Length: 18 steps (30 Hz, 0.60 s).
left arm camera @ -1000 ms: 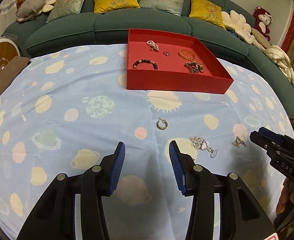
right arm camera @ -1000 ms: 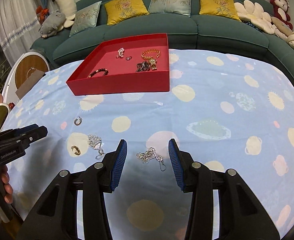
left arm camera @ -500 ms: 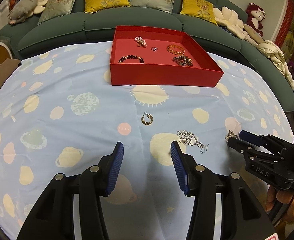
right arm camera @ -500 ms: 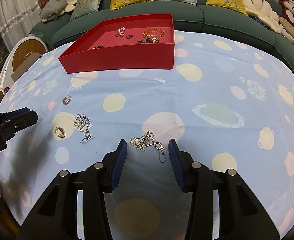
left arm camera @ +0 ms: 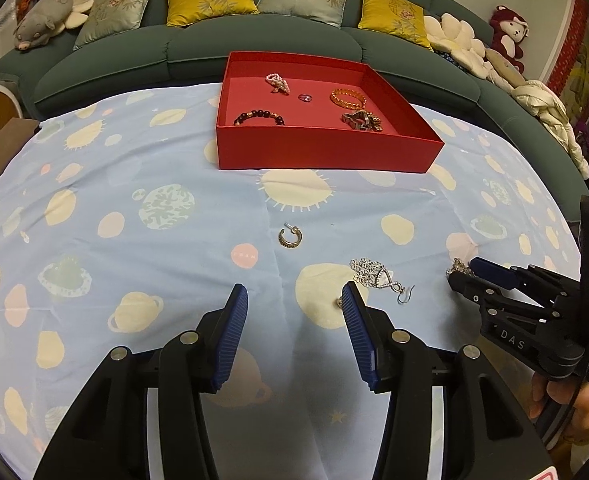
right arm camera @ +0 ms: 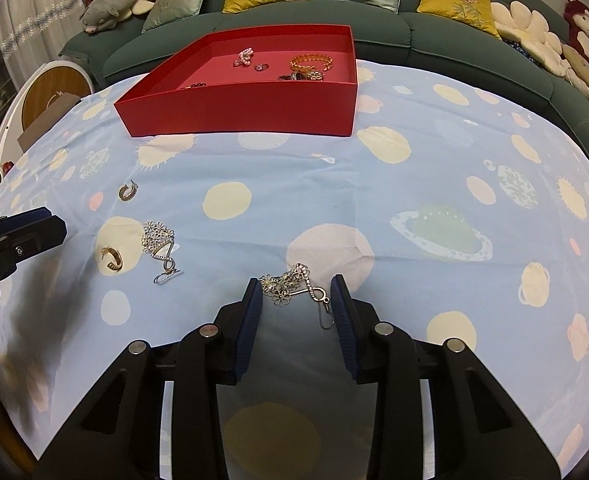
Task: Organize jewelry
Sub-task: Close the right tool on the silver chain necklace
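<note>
A red tray [left arm camera: 326,152] [right arm camera: 238,110] at the back holds a dark bead bracelet [left arm camera: 258,117], a gold bracelet [left arm camera: 348,97], a pearl piece [left arm camera: 277,82] and a small ring. Loose on the cloth lie a gold hoop earring [left arm camera: 290,237] [right arm camera: 128,191], a second hoop [right arm camera: 112,259], a silver flower earring [left arm camera: 376,278] [right arm camera: 159,243] and another flower earring [right arm camera: 292,285]. My right gripper [right arm camera: 296,294] is open, low over the cloth, its fingers on either side of that flower earring. My left gripper [left arm camera: 294,306] is open and empty above the cloth.
The table is covered by a light blue cloth with planet prints [left arm camera: 134,208]. A green sofa [left arm camera: 198,44] with cushions and plush toys curves behind it. A round wooden stool [right arm camera: 54,88] stands at the left.
My right gripper has moved down and forward, so the flower earring now lies between its fingers. My left gripper has shifted slightly forward. Both stay open.
</note>
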Motion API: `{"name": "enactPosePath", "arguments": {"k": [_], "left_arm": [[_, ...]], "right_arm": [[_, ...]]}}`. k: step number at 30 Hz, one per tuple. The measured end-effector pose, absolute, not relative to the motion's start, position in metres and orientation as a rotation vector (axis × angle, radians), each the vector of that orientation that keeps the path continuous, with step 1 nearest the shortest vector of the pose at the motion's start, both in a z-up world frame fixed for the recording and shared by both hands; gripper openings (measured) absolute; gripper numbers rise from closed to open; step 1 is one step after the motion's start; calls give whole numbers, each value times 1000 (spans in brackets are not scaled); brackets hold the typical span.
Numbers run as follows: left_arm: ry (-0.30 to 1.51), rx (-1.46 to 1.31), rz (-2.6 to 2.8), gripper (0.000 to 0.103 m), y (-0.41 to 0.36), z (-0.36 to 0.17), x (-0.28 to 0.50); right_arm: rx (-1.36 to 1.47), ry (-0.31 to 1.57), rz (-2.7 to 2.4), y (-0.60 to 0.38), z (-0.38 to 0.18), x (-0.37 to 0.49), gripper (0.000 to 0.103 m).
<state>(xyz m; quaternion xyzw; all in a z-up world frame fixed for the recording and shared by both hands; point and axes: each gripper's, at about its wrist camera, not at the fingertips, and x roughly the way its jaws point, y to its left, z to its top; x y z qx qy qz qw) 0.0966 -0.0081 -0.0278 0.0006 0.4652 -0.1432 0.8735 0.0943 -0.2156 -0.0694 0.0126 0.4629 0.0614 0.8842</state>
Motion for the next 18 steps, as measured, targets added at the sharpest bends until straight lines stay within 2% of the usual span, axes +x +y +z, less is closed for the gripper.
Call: {"name": "enactPosePath", "arguments": {"k": [3, 5, 7, 14, 18], "left_arm": [[971, 1, -304, 47, -9, -28, 96], [972, 1, -310, 47, -10, -28, 96], [971, 2, -317, 47, -12, -28, 95], [956, 13, -360, 47, -31, -21, 94], [956, 37, -392, 58, -53, -19, 97]], "right_arm": [[24, 963, 123, -217, -69, 95, 26], [23, 962, 121, -217, -69, 95, 13], [25, 962, 123, -217, -69, 95, 7], [42, 955, 128, -219, -66, 92, 7], [56, 933, 133, -222, -56, 86, 7]]}}
